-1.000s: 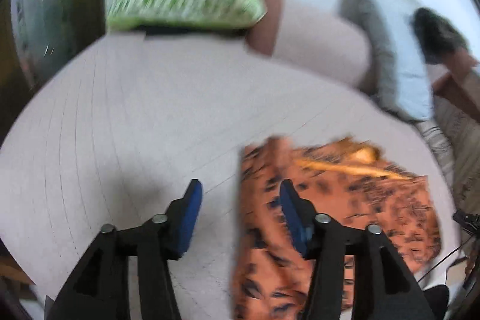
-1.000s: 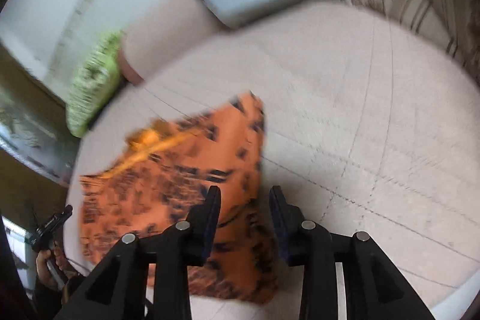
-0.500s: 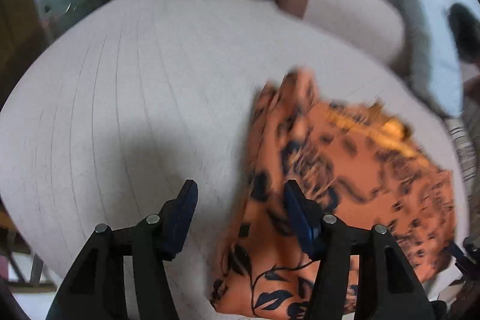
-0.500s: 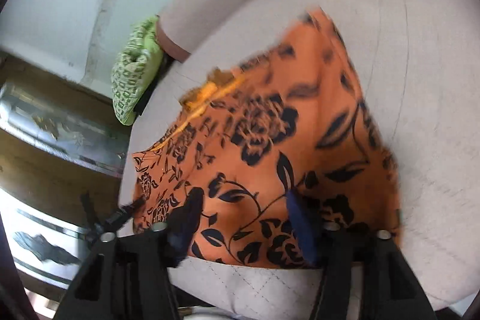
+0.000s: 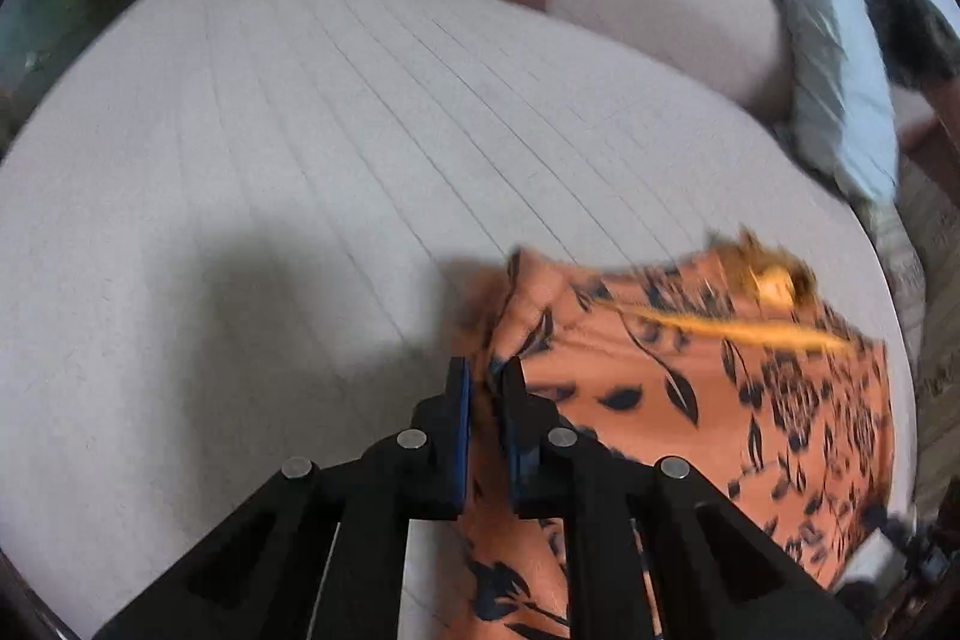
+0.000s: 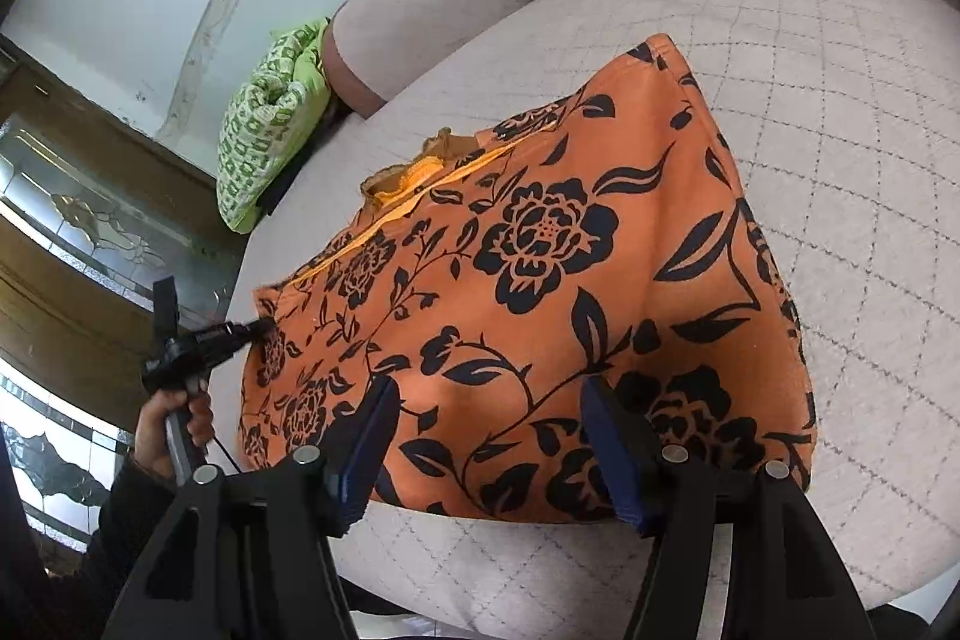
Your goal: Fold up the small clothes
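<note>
The left gripper (image 5: pixel 483 379), wide a second ago, has just closed on the orange floral garment's (image 6: pixel 570 280) edge; the right gripper (image 6: pixel 489 436) has widened, hovering over it. The garment lies flat on the quilted bed (image 6: pixel 840 160), long axis between both grippers.

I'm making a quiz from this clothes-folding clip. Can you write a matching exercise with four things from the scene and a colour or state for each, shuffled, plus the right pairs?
Things:
1. left gripper
2. right gripper
3. garment
4. cushion

States or colours:
A. green and white pattern
B. jaws open above the cloth's near edge
C. orange with black flowers
D. jaws just closed on a cloth edge

Pairs: 1-D, 2-B, 3-C, 4-A
</note>
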Demonstrator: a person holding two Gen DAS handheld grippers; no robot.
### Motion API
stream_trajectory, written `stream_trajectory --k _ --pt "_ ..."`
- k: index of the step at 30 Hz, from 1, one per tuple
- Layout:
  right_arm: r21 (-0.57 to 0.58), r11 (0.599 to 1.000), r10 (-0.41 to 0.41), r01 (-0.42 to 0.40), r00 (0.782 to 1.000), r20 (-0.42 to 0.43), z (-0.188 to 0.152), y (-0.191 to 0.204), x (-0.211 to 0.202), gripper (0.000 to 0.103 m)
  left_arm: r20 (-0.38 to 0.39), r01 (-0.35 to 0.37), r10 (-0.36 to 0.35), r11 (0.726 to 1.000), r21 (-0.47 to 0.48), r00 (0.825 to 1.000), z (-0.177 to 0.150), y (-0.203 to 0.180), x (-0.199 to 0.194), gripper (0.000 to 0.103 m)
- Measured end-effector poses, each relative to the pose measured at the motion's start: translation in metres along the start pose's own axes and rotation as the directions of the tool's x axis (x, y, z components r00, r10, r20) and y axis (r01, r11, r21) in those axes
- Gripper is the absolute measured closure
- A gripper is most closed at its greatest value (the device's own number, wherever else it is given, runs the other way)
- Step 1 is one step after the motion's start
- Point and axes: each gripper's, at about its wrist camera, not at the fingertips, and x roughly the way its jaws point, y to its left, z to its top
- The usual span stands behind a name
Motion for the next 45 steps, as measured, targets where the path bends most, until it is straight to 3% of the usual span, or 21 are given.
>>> stream_trajectory --k 1,2,3,4,5,6,9,11,13,16,20,21,23,27,28,31,33,39,41,44,45 --pt "-0.002 1.0 -0.019 0.019 1.0 -0.007 0.0 -0.002 0.003 0.037 0.081 -0.087 0.091 0.995 -0.056 0.993 0.005 0.01 -0.013 0.093" --pt "-0.001 0.999 -0.036 0.036 0.999 -0.016 0.0 -0.004 0.007 0.037 0.126 -0.085 0.096 0.993 -0.087 0.987 0.008 0.017 -0.022 0.092" --pt "0.006 0.999 -0.037 0.037 0.999 -0.03 0.001 -0.006 0.01 0.037 0.151 -0.044 0.061 0.993 -0.112 0.987 0.01 0.023 -0.029 0.089" --pt "0.01 0.999 -0.033 0.033 0.999 -0.037 0.001 -0.008 0.013 0.037 0.142 0.048 -0.03 0.99 -0.13 0.989 0.013 0.031 -0.034 0.083" --pt "0.008 0.999 -0.034 0.034 0.999 -0.039 0.001 -0.009 0.014 0.037 0.126 0.068 -0.051 0.989 -0.133 0.991 0.014 0.033 -0.036 0.082" --pt "0.006 0.999 -0.037 0.037 0.998 -0.041 0.001 -0.01 0.015 0.037 0.12 0.073 -0.058 0.99 -0.12 0.991 0.012 0.032 -0.039 0.082" --pt "-0.003 0.999 -0.038 0.038 0.999 -0.039 0.006 -0.006 0.015 0.037 0.08 0.145 -0.152 0.985 0.09 0.985 -0.004 0.003 -0.047 0.082" --pt "-0.02 0.999 -0.025 0.025 0.999 -0.021 0.01 0.001 0.012 0.037 0.045 0.097 -0.109 0.974 0.206 0.993 -0.01 -0.017 -0.037 0.082" --pt "-0.027 0.999 -0.02 0.02 1.0 -0.017 0.016 0.006 0.014 0.037 -0.029 -0.009 0.017 0.966 0.258 0.999 -0.011 -0.026 -0.005 0.081" --pt "-0.03 0.999 -0.026 0.026 0.999 -0.023 0.022 0.01 0.02 0.037 -0.038 -0.084 0.094 0.974 0.209 0.995 0.005 -0.017 0.02 0.076" --pt "-0.018 0.999 -0.052 0.051 0.998 -0.041 0.028 0.004 0.029 0.037 0.038 -0.14 0.136 0.982 0.128 0.99 0.025 -0.01 0.009 0.068" --pt "-0.003 0.999 -0.043 0.043 0.998 -0.05 0.028 0.001 0.032 0.037 0.043 -0.136 0.132 0.985 0.102 0.99 0.028 -0.006 0.004 0.067" --pt "-0.006 0.999 -0.041 0.041 0.998 -0.046 0.029 0.001 0.032 0.037 0.041 -0.05 0.046 0.995 0.085 0.998 0.027 0.002 -0.01 0.067" --pt "-0.026 0.999 -0.028 0.028 1.0 -0.011 0.036 0.006 0.024 0.037 0.001 0.07 -0.072 0.973 0.22 0.997 0.004 -0.009 -0.029 0.067" --pt "-0.025 0.999 -0.025 0.024 1.0 -0.007 0.039 0.006 0.023 0.037 -0.01 0.068 -0.068 0.966 0.251 0.998 -0.001 -0.014 -0.028 0.067" --pt "-0.011 1.0 -0.015 0.015 1.0 -0.014 0.05 0.001 0.029 0.037 -0.027 -0.106 0.12 0.949 0.296 0.992 0.003 -0.021 0.003 0.067" --pt "-0.001 1.0 -0.016 0.016 0.999 -0.037 0.06 -0.006 0.04 0.037 -0.071 -0.075 0.094 0.968 0.238 0.993 0.014 -0.017 0.02 0.065" --pt "0.006 0.998 -0.067 0.067 0.997 -0.043 0.089 -0.013 0.061 0.037 0.016 -0.076 0.074 0.98 0.186 0.997 0.032 -0.024 0.0 0.064" --pt "0.017 0.997 -0.075 0.076 0.996 -0.052 0.093 -0.007 0.06 0.037 0.064 -0.073 0.063 0.981 0.177 0.996 0.023 -0.016 -0.03 0.062" --pt "-0.132 0.987 -0.095 0.091 0.995 -0.021 0.097 0.029 0.052 0.036 0.081 -0.024 0.007 0.976 0.216 0.997 -0.014 -0.01 -0.067 0.056" --pt "-0.197 0.979 -0.059 0.051 0.998 -0.036 0.1 0.052 0.055 0.036 0.084 -0.021 0.001 0.971 0.239 0.996 -0.032 -0.012 -0.077 0.056"
